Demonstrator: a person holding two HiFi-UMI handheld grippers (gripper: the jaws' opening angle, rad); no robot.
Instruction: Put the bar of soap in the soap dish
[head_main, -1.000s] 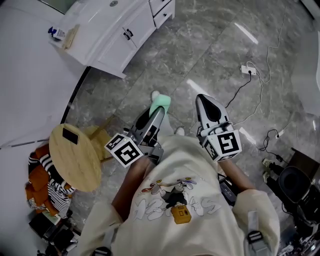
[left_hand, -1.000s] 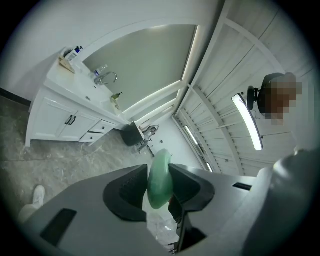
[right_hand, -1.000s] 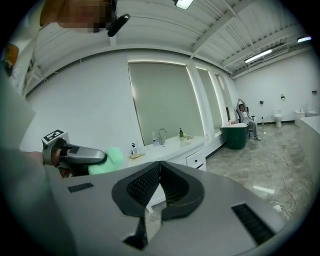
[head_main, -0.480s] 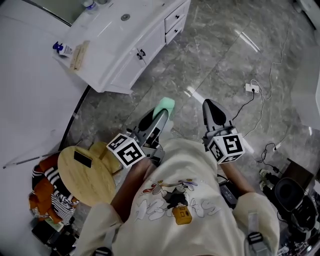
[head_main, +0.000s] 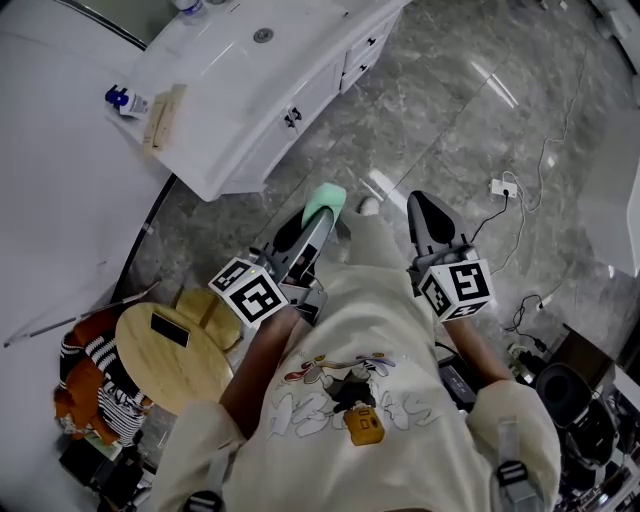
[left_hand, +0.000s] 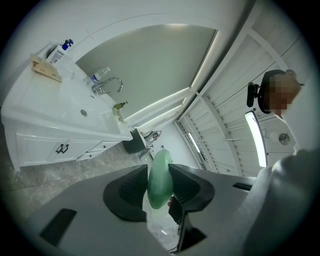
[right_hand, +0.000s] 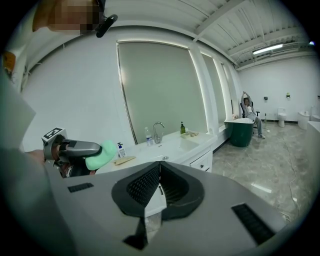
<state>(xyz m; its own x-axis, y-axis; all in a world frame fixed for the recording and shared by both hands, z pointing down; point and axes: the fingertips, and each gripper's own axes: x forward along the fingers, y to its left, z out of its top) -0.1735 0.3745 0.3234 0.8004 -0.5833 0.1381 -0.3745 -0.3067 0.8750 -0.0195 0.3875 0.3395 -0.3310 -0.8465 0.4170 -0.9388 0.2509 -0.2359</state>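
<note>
A pale green bar of soap sticks out from the tip of my left gripper, which is shut on it in front of my body. In the left gripper view the soap stands on edge, pinched between both pads. The wooden soap dish lies on the left end of the white vanity top, beside a blue-capped bottle, well away from the soap. It also shows as the dish and the dish. My right gripper is shut on nothing, its jaws touching.
A faucet and basin sit mid-vanity. A round wooden stool and a pile of clothes stand at my left. Cables and a power strip lie on the marble floor to the right. A dark green tub stands far off.
The view has shifted toward the vanity, which now sits closer and larger at the top. Both grippers keep their pose, the left still holding the soap.
</note>
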